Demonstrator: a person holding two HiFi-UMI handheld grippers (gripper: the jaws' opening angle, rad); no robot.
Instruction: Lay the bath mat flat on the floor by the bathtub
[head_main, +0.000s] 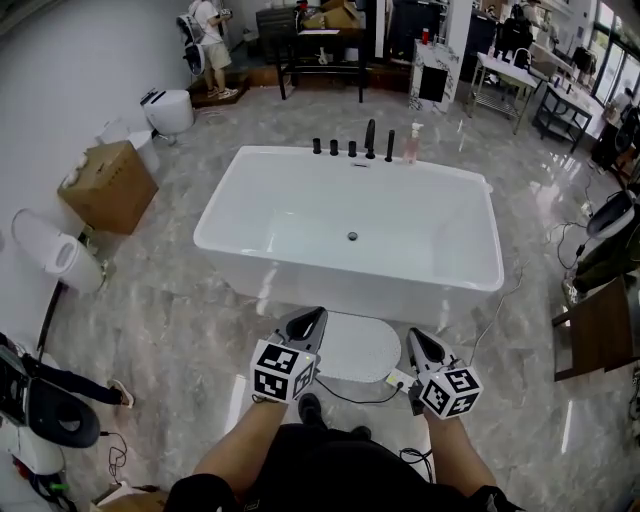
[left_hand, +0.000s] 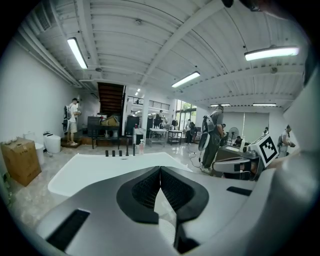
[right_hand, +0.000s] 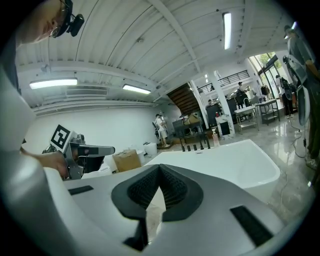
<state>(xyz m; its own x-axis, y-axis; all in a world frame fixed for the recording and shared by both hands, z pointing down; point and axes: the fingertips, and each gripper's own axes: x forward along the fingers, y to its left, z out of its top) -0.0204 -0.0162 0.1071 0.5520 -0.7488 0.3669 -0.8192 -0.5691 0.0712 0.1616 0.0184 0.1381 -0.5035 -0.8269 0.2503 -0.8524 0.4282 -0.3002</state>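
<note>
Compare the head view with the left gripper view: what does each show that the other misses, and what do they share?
Only the head view: the whole bath mat lying flat on the floor beside the bathtub, a black cable near it, and the tub's drain.
Only the left gripper view: the left tongs seen close, pads together with nothing gripped, plus a ceiling strip light and a dark staircase.
Both: the bathtub, its black fittings, the cardboard box and the right tongs.
</note>
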